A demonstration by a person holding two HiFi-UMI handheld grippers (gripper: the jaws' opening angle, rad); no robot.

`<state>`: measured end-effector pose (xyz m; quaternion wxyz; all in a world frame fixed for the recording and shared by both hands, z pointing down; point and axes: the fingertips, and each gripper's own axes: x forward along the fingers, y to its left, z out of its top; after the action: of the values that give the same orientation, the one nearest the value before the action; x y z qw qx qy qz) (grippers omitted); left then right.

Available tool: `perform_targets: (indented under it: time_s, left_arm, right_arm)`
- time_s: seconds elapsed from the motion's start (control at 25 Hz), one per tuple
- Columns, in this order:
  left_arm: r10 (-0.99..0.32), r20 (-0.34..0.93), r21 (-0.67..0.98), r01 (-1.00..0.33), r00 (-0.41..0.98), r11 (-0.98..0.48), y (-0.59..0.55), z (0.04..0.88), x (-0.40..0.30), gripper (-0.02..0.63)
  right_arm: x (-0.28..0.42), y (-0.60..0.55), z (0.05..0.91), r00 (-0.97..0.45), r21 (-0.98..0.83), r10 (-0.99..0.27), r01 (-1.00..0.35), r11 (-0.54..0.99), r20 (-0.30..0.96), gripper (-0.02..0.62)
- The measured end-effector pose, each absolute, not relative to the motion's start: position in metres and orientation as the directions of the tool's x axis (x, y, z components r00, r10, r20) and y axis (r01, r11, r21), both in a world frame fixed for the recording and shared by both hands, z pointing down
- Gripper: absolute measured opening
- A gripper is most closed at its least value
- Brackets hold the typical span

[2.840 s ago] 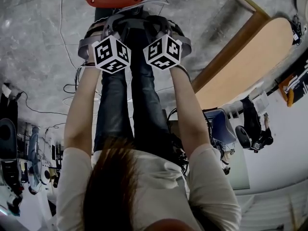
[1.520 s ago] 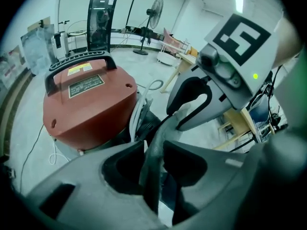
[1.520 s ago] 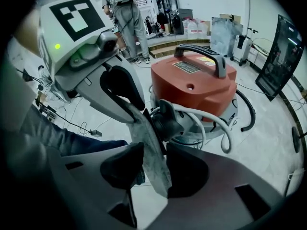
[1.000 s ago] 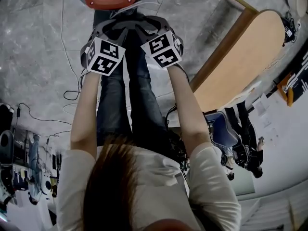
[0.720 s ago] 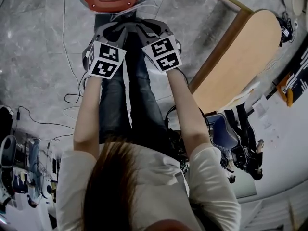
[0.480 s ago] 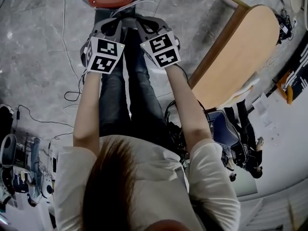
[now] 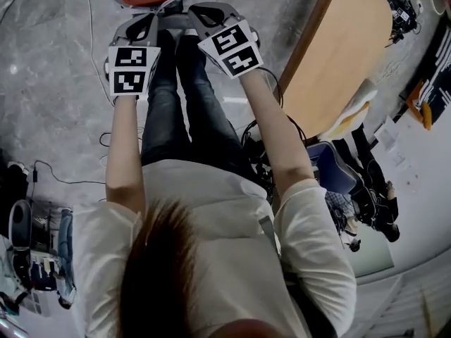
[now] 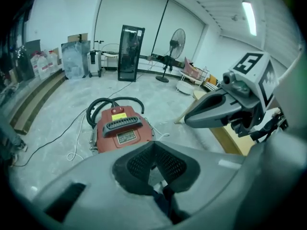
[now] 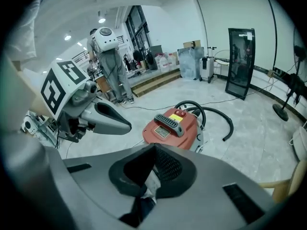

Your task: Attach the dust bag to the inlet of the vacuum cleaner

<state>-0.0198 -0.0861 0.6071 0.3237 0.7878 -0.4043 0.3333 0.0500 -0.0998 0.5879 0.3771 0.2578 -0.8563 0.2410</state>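
The red vacuum cleaner (image 8: 120, 128) stands on the floor (image 8: 53, 104), its black hose (image 8: 114, 100) curled behind it, while just short of it the left gripper (image 7: 149, 22) and right gripper (image 7: 201, 13) hang side by side, jaws just drawn together.

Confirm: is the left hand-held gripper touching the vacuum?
Apart. The right gripper view shows the left hand-held gripper held in the air, with bare floor between its tip and the vacuum.
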Motion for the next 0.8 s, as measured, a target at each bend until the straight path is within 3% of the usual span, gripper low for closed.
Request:
perform_targets:
  time_s: [0.8]
  left_arm:
    - [-0.689, 0.596, 0.177, -0.904, 0.413, -0.389, -0.140, 0.412, -0.019, 0.017]
  right_arm:
    - [0.071, -0.149, 0.397, -0.617, -0.152, -0.489, -0.703, 0.695, 0.617, 0.001]
